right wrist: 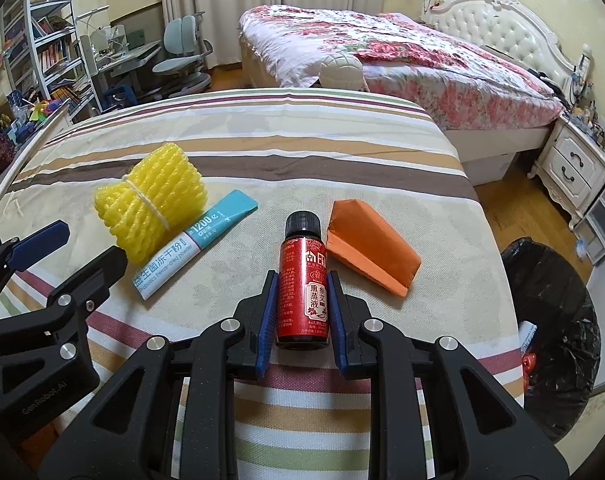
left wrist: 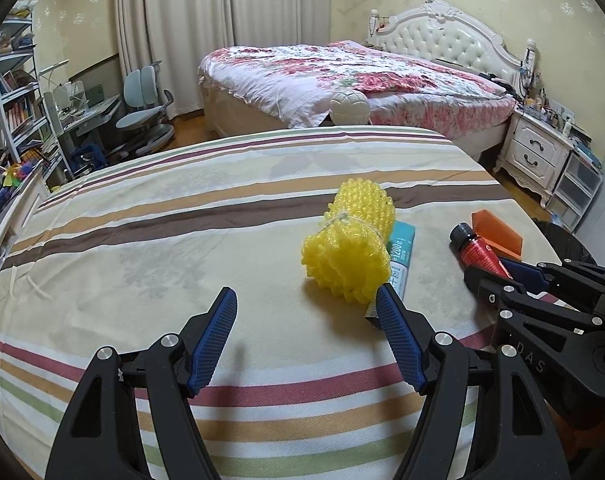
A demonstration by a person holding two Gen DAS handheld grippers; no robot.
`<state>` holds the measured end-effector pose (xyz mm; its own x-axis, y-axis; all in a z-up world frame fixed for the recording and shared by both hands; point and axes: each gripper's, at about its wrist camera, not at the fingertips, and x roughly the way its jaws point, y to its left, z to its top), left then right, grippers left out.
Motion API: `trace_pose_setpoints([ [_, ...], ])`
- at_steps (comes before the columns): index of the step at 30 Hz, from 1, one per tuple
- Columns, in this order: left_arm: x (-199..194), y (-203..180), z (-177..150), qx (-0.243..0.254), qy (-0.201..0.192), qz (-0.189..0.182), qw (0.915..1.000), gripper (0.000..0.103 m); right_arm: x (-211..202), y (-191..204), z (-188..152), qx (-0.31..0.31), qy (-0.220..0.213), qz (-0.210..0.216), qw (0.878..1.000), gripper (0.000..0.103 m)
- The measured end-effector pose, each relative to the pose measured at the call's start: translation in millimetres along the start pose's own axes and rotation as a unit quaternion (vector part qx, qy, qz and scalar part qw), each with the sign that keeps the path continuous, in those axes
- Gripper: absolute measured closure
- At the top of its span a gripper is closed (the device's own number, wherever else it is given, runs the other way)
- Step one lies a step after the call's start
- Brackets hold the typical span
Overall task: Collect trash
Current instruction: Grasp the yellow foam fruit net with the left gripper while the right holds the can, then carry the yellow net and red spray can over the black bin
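Observation:
A small red bottle (right wrist: 302,288) with a black cap lies on the striped cloth (right wrist: 302,148), and my right gripper (right wrist: 301,276) is shut on its body. To its right lies an orange folded paper (right wrist: 366,248). At the left sit a yellow foam net bundle (right wrist: 150,212) and, half under it, a teal-and-white powder sachet (right wrist: 194,248). In the left wrist view my left gripper (left wrist: 305,291) stands open with nothing between its fingers; the yellow foam net (left wrist: 350,248) lies just beyond its right fingertip (left wrist: 384,300). The red bottle (left wrist: 478,250) shows at the right there.
A bin lined with a black bag (right wrist: 554,320) stands on the floor off the table's right edge. Behind are a bed with a floral cover (right wrist: 382,52), a white nightstand (right wrist: 574,172), a desk chair (right wrist: 182,52) and bookshelves (right wrist: 42,40).

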<state>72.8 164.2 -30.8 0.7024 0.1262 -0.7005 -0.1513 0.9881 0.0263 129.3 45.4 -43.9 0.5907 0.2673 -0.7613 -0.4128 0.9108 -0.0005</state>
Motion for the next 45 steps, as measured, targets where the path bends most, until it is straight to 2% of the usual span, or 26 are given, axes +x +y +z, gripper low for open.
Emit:
trace_pose_setpoints([
  [10, -6.6, 0.1, -3.7, 0.001, -0.008, -0.006, 0.9999, 0.031, 0.7, -5.4, 0.2, 0.005, 0.0, -0.005, 1.0, 0.08],
  [22, 7.5, -11.1, 9.6, 0.006, -0.008, -0.011, 0.9999, 0.031, 1.2, -9.9, 0.5, 0.006, 0.0, -0.005, 1.0, 0.08],
  [30, 27.3, -5.7, 20.0, -0.003, 0.019, -0.02, 0.9996, 0.031, 1.7, -11.1, 0.9, 0.006, 0.001, -0.005, 1.0, 0.08],
  [32, 29.9, -3.9, 20.0, -0.004, 0.026, -0.024, 0.9994, 0.037, 1.7, -11.1, 1.0, 0.007, 0.001, -0.004, 1.0, 0.08],
  [34, 31.5, -4.5, 18.1, -0.001, 0.032, -0.027, 0.9991, 0.049, 1.6, -11.1, 1.0, 0.006, 0.001, -0.005, 1.0, 0.08],
  [36, 31.4, -5.3, 16.5, 0.004, 0.034, -0.029, 0.999, 0.056, 1.5, -11.2, 1.0, 0.006, 0.001, -0.006, 1.0, 0.08],
  [45, 15.4, -2.2, 11.6, 0.001, 0.012, -0.018, 0.9998, 0.059, -1.2, -8.6, -0.8, 0.002, -0.004, -0.001, 1.0, 0.08],
])
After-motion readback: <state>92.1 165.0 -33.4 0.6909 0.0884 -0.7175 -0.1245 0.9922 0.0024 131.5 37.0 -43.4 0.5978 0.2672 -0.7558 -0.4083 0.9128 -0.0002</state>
